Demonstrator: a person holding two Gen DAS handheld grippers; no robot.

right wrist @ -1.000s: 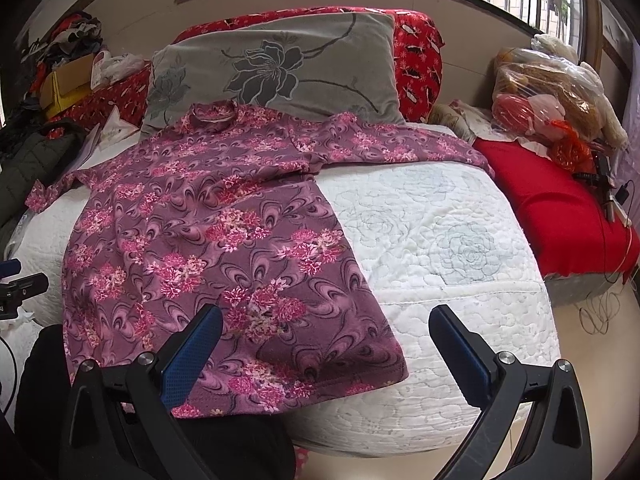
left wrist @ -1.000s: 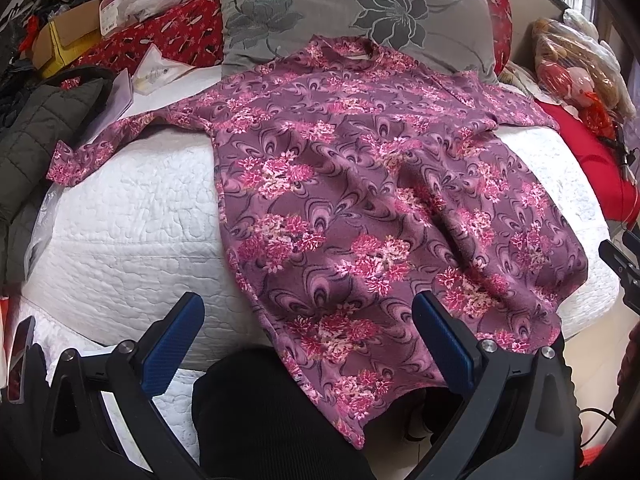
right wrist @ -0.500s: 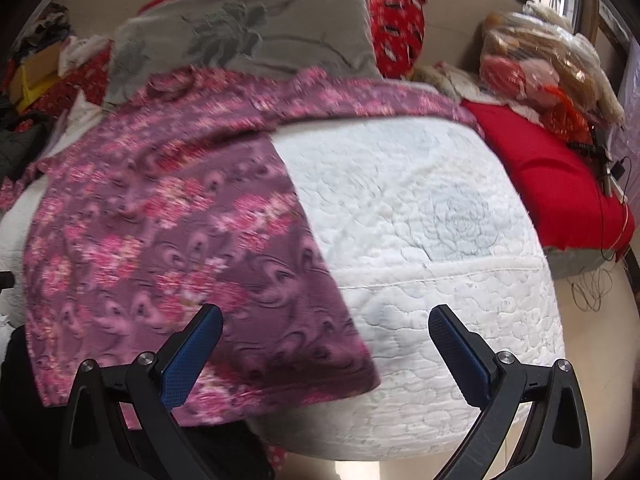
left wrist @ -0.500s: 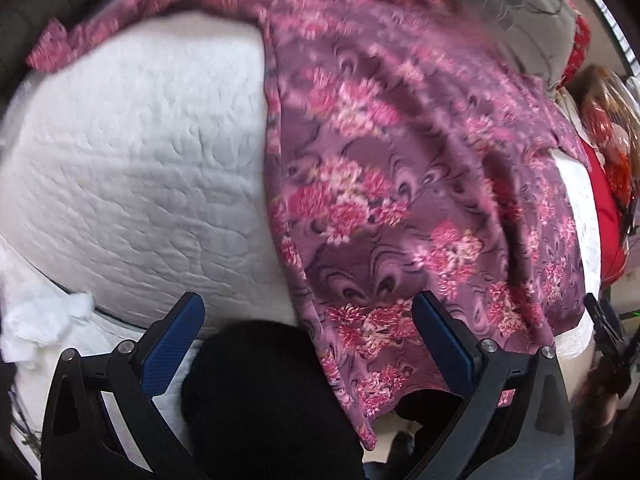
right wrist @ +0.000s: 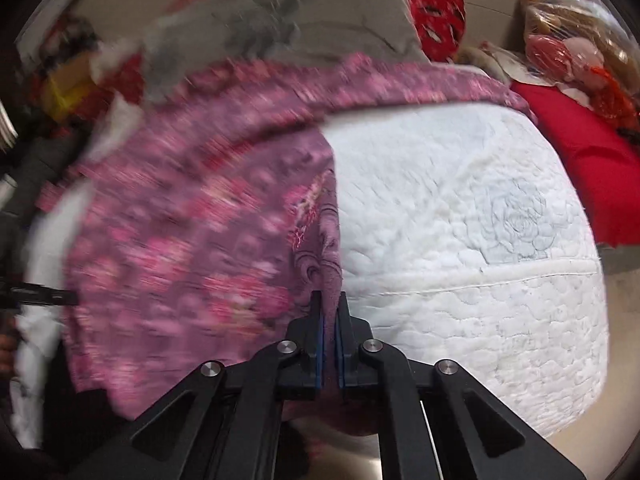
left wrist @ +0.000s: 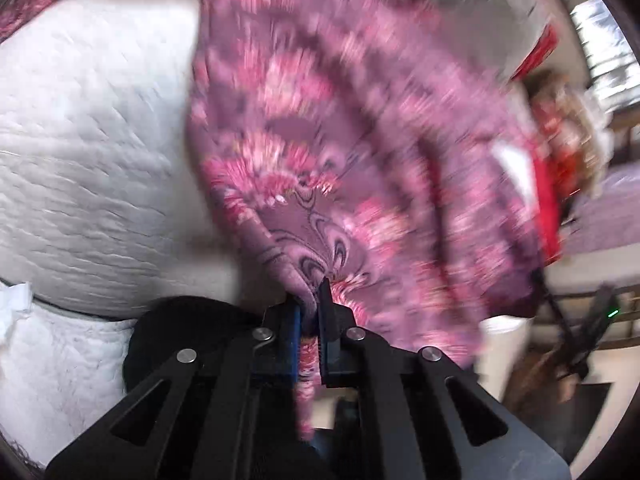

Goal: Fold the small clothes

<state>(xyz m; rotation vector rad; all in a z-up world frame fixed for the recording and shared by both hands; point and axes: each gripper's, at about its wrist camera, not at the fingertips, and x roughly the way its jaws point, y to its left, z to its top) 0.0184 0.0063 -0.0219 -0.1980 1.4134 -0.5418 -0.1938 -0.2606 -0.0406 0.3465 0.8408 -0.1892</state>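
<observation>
On the white quilted mattress (right wrist: pixel 460 208) lies the purple floral garment (right wrist: pixel 192 216), spread over its left part, with the hem hanging a little over the near edge. My left gripper (left wrist: pixel 309 300) is pressed together on the garment's left hem corner, and the cloth is bunched between the two blue-padded fingers (left wrist: pixel 294 328) and falls down below them. My right gripper (right wrist: pixel 329 312) pinches the right hem corner in the same way, at the near edge of the mattress, and a narrow strip of the purple cloth rises up between its fingers (right wrist: pixel 317 344). In the left wrist view the garment (left wrist: pixel 340 152) runs away from my gripper toward the far side of the mattress (left wrist: pixel 92 152), and the bare white quilting is on its left side. Much of the cloth is blurred in both views, so I cannot tell the folds clearly. Beyond the garment, at the far end of the mattress, leans a gray pillow with a dark flower drawing (right wrist: pixel 280 20), and behind it is a red patterned cushion (right wrist: pixel 436 12). To the right of the mattress is a red cover (right wrist: pixel 588 160), and on it some plastic bags with reddish and brown contents (right wrist: pixel 572 48). Something dark and rounded (left wrist: pixel 176 344) is just below the near edge of the mattress, beside my left gripper; I cannot tell what it is.
</observation>
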